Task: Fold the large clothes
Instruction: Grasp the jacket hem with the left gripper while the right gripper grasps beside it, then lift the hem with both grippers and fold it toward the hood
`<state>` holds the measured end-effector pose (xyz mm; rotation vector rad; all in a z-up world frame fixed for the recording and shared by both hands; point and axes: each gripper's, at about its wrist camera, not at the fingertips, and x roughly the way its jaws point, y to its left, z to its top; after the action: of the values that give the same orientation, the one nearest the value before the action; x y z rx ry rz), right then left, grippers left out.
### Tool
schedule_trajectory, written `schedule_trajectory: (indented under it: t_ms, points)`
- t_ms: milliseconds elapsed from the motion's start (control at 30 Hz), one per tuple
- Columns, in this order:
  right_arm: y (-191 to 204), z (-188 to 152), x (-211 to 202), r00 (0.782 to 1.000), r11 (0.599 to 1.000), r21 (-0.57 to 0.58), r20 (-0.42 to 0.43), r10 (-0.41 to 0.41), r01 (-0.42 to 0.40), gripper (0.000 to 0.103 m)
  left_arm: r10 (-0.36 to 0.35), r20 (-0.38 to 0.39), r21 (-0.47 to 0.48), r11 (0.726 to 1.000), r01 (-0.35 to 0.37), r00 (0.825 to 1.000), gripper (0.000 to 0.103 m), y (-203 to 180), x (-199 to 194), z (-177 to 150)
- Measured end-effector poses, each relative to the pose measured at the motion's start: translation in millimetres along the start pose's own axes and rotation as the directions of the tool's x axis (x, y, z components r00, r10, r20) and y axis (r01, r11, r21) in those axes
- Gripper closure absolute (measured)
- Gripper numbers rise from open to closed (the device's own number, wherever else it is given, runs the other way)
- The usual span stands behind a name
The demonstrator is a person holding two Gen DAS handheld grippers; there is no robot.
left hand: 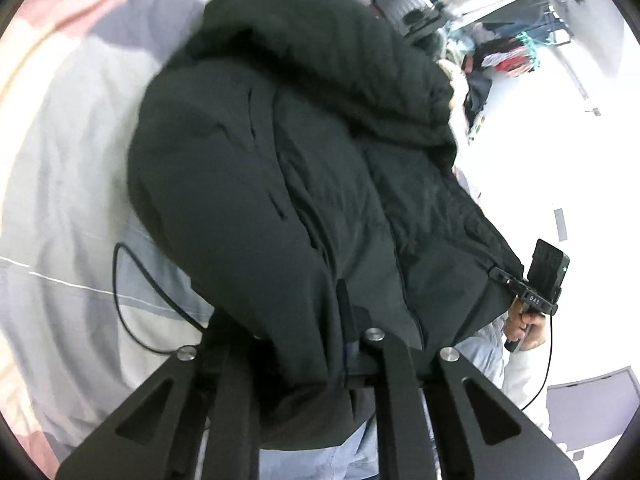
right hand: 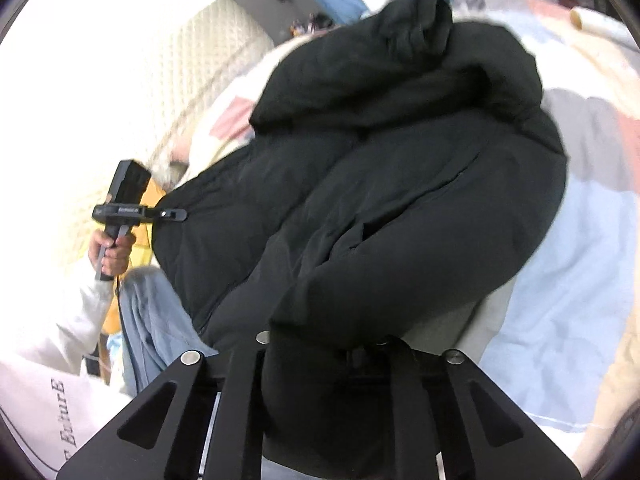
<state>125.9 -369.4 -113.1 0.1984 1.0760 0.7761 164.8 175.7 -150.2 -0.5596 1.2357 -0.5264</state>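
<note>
A large black padded jacket [left hand: 296,168] hangs lifted between both grippers above a bed; its hood bunches at the top. It also fills the right wrist view [right hand: 400,184]. My left gripper [left hand: 320,364] is shut on the jacket's lower edge; its fingertips are buried in the fabric. In the right wrist view the left gripper [right hand: 176,213] pinches the jacket's far corner. My right gripper [right hand: 328,360] is shut on the other corner, fingertips hidden by cloth. In the left wrist view the right gripper [left hand: 500,276] clamps the jacket's edge.
A bed with light grey, blue and pink bedding [left hand: 60,168] lies under the jacket, also in the right wrist view [right hand: 580,264]. A quilted cream headboard [right hand: 192,80] stands at left. A clothes rack [left hand: 512,40] stands far right. A black cable [left hand: 132,280] loops over the bedding.
</note>
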Motion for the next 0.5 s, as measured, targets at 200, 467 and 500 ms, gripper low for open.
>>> schedule_trajectory:
  t_ms: [200,467,500]
  points:
    - [-2.0,-26.3,-34.6,0.993,0.999,0.034,0.118,0.012,-0.017,0.093,-0.037,0.080,-0.006,0.999,0.037,0.996,0.093,-1.8,-49.4,-14.7]
    - [7.9,-55.8,-76.9,0.975,0.996,0.083,0.219,0.026,-0.045,0.094,-0.067,0.159,-0.034,0.997,0.073,0.985,0.096,-5.8,-92.4,-42.6]
    - [11.0,-57.0,-78.3,0.973,0.995,0.088,0.227,0.031,-0.052,0.094,-0.064,0.161,-0.034,0.997,0.070,0.985,0.096,-6.4,-93.9,-43.7]
